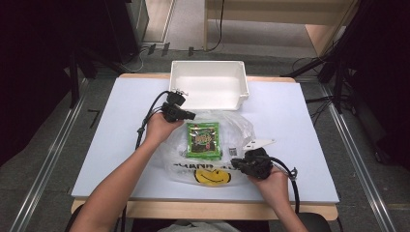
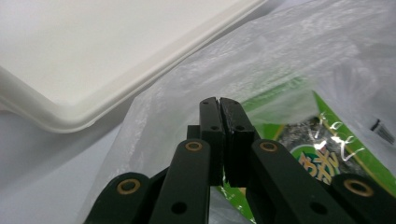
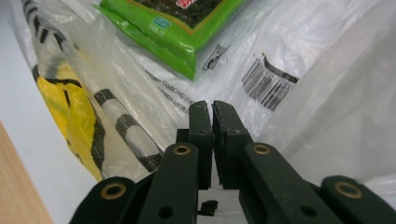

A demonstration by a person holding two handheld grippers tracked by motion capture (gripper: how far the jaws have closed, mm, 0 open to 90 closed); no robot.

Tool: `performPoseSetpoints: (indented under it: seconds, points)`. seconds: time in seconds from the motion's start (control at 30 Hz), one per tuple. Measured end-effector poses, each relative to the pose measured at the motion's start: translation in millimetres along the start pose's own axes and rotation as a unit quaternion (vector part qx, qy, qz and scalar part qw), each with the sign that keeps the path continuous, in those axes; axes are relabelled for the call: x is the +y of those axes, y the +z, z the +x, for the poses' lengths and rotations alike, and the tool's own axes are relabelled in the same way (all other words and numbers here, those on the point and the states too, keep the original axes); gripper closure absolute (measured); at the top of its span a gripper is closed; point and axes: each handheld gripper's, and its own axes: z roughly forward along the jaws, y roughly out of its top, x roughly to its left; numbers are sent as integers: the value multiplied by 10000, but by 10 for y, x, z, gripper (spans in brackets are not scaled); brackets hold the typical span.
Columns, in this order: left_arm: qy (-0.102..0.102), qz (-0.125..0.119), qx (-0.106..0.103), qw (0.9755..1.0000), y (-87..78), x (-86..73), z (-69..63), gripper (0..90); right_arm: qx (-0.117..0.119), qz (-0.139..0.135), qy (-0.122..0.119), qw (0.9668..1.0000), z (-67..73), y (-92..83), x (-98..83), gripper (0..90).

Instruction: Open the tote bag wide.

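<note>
Seaweed snack packet (image 1: 203,140), green with a dark picture on its face, is seen lying flat inside a clear plastic bag (image 1: 227,126) near the middle of the pale worktop (image 1: 290,121). The bag is spread over the worktop, and a yellow smiley face with black lettering (image 1: 211,176) is printed on its near end. A barcode (image 3: 268,83) is printed on the film just beside the packet.

The left claw (image 1: 192,115) is held at the far left corner of the bag, close to the white plastic bin (image 1: 209,83) that is set at the far edge of the worktop. In the left gripper view its jaws are seen pressed together, with the bag's film lying right at the tips; whether film is caught between them cannot be told.

The right claw (image 1: 234,163) is held at the near right part of the bag, beside the smiley print. In the right gripper view its jaws are seen nearly closed, with a thin slit left between them, over the bag's film; a pinch on the film cannot be confirmed.

Black cables (image 1: 147,116) are trailed from both grippers toward the near edge.
</note>
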Motion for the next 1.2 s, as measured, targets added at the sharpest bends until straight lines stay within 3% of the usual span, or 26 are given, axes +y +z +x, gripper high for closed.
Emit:
performPoseSetpoints:
  seconds: [0.2, 0.3, 0.5, 0.77, 1.0, 1.2]
  points:
    - [143, 35, -100, 9998, -118, -14, -74, 869, -39, -168, 27, 9998, -3, -94, 93, 814]
    - [193, 50, -40, 9998, -143, -19, -115, 875, -51, -185, 5, 9998, 3, -118, 149, 799]
    - [100, 11, -345, 9994, -227, -43, -145, 812, -35, -188, -74, 9998, -3, -81, 272, 766]
    - [72, -103, -487, 9987, -286, -155, -205, 813, -12, -226, -76, 9997, -18, -15, 402, 714]
    - [3, -78, -704, 9975, -366, -284, -247, 678, -60, -229, 15, 9997, -87, 107, 573, 626]
    - [38, -119, -864, 9962, -386, -388, -288, 569, -66, -234, 123, 9996, -144, 182, 613, 561]
